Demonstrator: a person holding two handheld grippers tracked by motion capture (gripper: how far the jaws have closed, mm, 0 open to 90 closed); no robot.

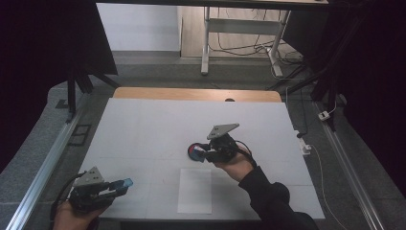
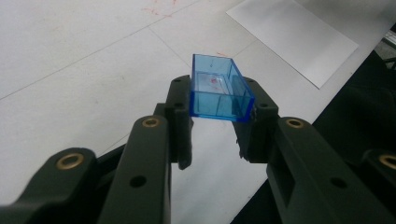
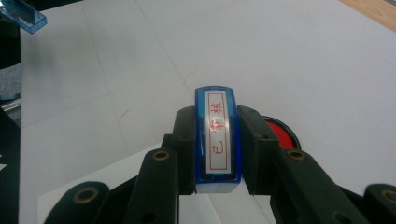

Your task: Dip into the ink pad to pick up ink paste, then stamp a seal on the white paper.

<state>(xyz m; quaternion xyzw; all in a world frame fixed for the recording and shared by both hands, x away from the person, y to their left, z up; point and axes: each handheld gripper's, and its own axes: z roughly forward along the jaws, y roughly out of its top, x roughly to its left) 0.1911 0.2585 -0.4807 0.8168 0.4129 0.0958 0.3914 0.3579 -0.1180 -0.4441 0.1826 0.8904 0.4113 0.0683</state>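
My left gripper (image 1: 116, 188) is low at the table's front left corner, shut on a clear blue plastic cap (image 1: 126, 183). In the left gripper view the cap (image 2: 218, 88) sits crosswise between the jaw tips of that gripper (image 2: 217, 103), with its open side up. My right gripper (image 1: 203, 154) is at the middle of the table, shut on a blue stamp (image 3: 217, 140) with a white label of red characters. A round red ink pad (image 1: 194, 152) lies just past the stamp's end; in the right gripper view the ink pad (image 3: 281, 133) peeks out behind the right jaw.
A white sheet of paper (image 1: 195, 190) lies near the front edge, just below my right hand. The table (image 1: 158, 124) is white with a wooden strip at the far edge. Dark stands and cables stand beyond it.
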